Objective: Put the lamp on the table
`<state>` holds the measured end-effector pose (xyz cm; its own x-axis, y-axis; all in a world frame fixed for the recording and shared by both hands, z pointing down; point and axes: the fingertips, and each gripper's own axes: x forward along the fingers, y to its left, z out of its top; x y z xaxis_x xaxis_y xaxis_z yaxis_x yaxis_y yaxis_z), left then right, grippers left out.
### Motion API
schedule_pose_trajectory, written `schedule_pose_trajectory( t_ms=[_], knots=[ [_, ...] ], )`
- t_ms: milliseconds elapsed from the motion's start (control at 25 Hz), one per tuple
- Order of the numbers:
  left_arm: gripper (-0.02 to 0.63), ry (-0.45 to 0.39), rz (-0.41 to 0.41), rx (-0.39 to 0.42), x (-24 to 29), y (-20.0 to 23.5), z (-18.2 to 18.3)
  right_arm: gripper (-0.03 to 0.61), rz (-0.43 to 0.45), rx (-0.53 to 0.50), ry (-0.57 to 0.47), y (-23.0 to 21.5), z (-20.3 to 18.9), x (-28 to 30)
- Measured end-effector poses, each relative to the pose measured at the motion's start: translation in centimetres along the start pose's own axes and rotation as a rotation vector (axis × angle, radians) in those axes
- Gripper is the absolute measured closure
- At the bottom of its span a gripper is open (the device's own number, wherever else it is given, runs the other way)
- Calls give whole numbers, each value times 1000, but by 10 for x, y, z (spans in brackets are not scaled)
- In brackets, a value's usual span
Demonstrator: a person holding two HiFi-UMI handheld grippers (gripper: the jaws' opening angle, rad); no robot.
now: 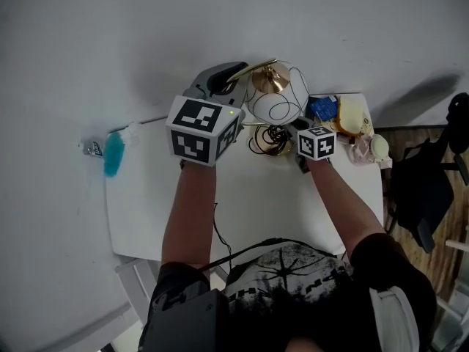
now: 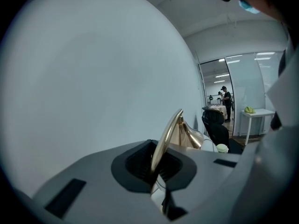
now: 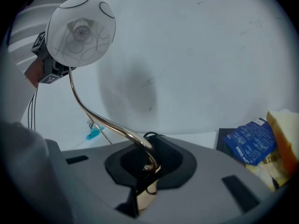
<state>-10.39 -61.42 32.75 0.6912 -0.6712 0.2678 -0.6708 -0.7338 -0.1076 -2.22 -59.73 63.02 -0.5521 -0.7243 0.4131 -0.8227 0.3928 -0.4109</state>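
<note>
The lamp has a thin gold stem and a white glass globe (image 1: pixel 277 105) with a gold cap. It stands at the far edge of the white table (image 1: pixel 256 211), its black cord coiled at its foot (image 1: pixel 267 139). My left gripper (image 1: pixel 229 77) is shut on the upper gold arm (image 2: pixel 169 129), which runs up between its jaws (image 2: pixel 156 171). My right gripper (image 1: pixel 297 132) is shut on the lower stem (image 3: pixel 110 124) close to the base, at the jaws (image 3: pixel 147 171). From there the stem curves up to the globe (image 3: pixel 81 29).
A blue packet (image 1: pixel 322 108), a yellow item (image 1: pixel 350 116) and a pale round object (image 1: pixel 375 149) crowd the table's far right corner. A teal brush (image 1: pixel 113 152) lies off the left edge. A black chair (image 1: pixel 425 189) stands to the right. A wall is close behind the lamp.
</note>
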Motion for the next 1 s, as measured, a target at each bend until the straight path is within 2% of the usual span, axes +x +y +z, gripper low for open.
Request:
schedule_pose_trajectory(
  t_ms=[240,440,680,920,1000],
  knots=[
    [598,-1,-35,18,21,-2,4,546,-39,8,-19,-23,15,15],
    [598,-2,-49,69,34,-3,9,548,-43,-22,-8,-32,24,30],
    [598,9,-65,99,50,-4,4,548,-58,-13,7,-43,20,43],
    [598,21,-74,107,61,-7,6,548,-48,23,-29,-46,19,47],
    [598,27,-74,123,66,-9,6,548,-62,2,-27,-48,18,48]
  ],
)
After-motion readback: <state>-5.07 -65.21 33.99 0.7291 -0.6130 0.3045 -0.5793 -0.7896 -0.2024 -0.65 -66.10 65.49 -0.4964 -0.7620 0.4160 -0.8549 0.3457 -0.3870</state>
